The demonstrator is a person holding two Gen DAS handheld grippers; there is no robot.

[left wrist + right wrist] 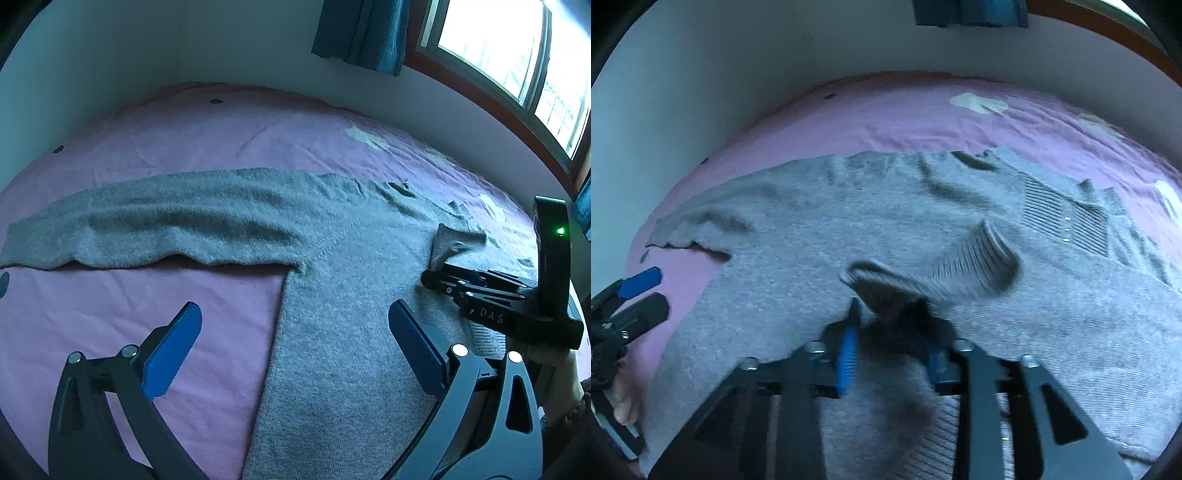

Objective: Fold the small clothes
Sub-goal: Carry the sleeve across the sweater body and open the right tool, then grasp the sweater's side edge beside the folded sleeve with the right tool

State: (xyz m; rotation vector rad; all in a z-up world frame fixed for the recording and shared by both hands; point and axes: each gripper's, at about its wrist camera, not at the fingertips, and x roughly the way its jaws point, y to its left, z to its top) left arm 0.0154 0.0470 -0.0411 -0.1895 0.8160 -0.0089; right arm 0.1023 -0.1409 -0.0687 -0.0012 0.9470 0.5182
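Grey sweater (343, 295) on the pink bedsheet (184, 122), first sleeve fold in hand.

The sweater lies face-up across the middle of the sheet, body near me, collar toward the far right. Its left sleeve (147, 218) is spread flat out to the left, unfolded; the right sleeve's ribbed cuff (979, 258) is lifted over the chest. I judge the fold barely begun: one sleeve is being brought in, while the other sleeve and the body remain. My right gripper (890, 314) has its jaws drawn narrow, pinching a bunch of that sleeve just behind the cuff. My left gripper (295, 332) hangs with jaws spread wide, holding nothing, straddling the sweater's left side edge above the sheet.
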